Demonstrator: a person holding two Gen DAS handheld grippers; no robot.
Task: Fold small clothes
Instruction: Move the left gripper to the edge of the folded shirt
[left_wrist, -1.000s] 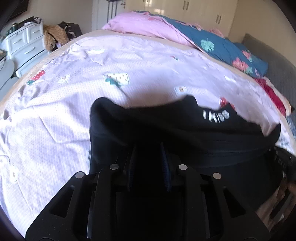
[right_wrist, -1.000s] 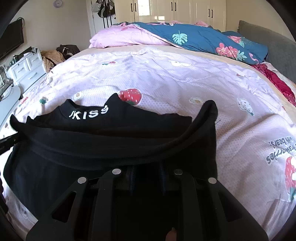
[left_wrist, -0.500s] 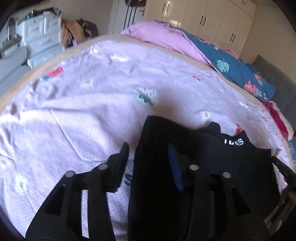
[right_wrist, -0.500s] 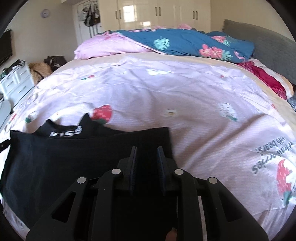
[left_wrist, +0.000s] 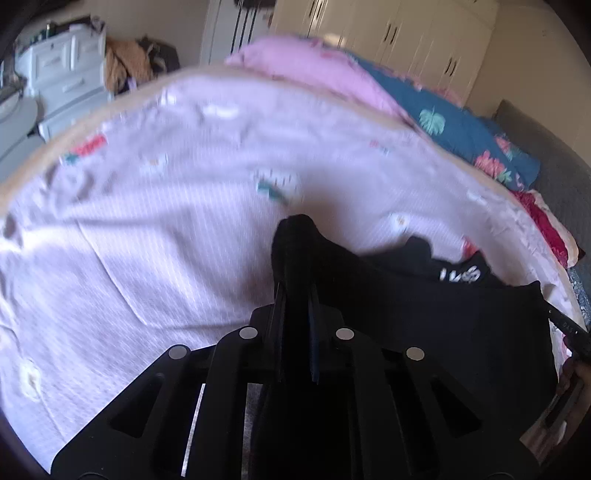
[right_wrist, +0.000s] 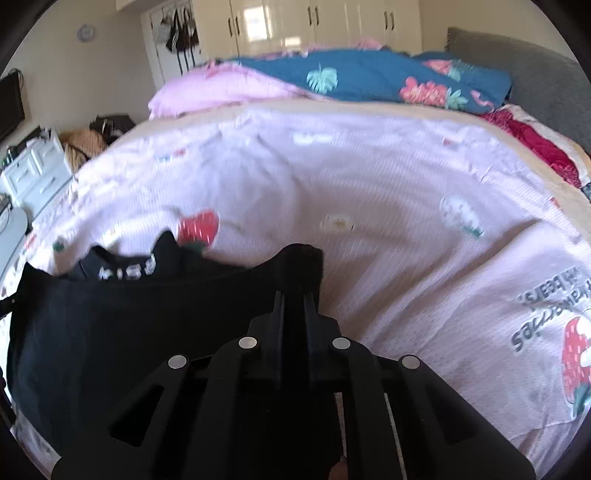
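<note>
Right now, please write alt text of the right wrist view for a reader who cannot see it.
The right claw is shut on a corner of a black garment, which spreads to the left over a pink bedsheet printed with strawberries. White letters show on a fold near the garment's far edge. Behind lie a blue floral quilt and white wardrobes.

A home bedroom. Ahead of the tool lies a bed (right_wrist: 369, 192) with a quilt (right_wrist: 369, 74); beyond, seemingly wardrobes (right_wrist: 314, 22).
</note>
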